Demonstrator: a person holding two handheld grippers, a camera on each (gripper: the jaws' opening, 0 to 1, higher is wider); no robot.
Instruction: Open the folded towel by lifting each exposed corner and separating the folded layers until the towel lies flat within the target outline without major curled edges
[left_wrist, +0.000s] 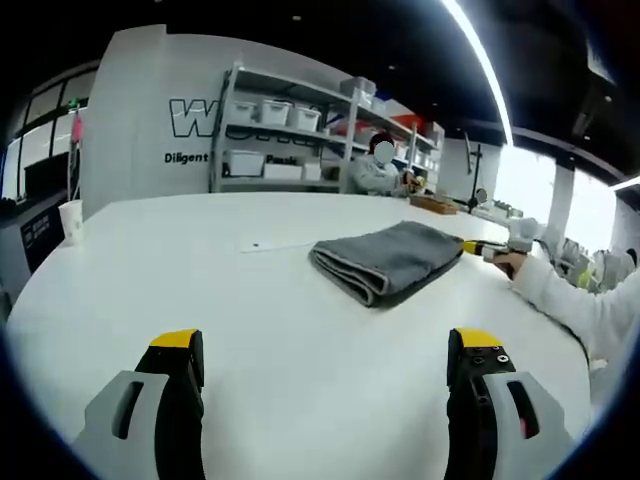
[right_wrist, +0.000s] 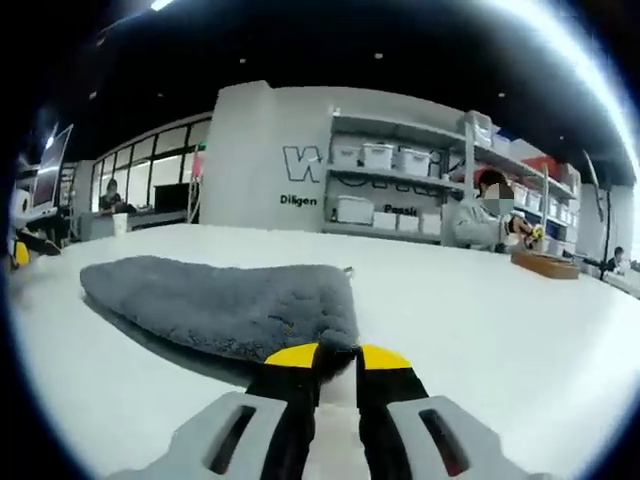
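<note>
1. The grey towel (left_wrist: 388, 260) lies folded on the white table (left_wrist: 200, 300), thick rolled fold edge turned toward the left gripper (left_wrist: 325, 365).
2. That left gripper hangs low over the table with its two yellow-tipped jaws spread wide and nothing between them; the towel sits well ahead of it and a little to the right of the gap, not touching either jaw.
3. In the left gripper view, the right gripper (left_wrist: 500, 245) shows at the towel's far right edge, with a person's hand (left_wrist: 512, 262) and white sleeve (left_wrist: 575, 300) behind it.
4. In the right gripper view, the right gripper (right_wrist: 337, 358) has its jaws drawn close together, and the towel (right_wrist: 220, 305) corner sits pinched right at the yellow tips.
5. From that claw the towel stretches away to the left, lying flat on the table (right_wrist: 480, 330), fuzzy surface up.
6. A thin pale outline mark (left_wrist: 275, 244) shows on the table just beyond the towel's left end in the left gripper view.
7. Beyond the table stand storage shelves (right_wrist: 400, 185) with white bins, and a seated person (right_wrist: 480, 222) at a far bench.
</note>
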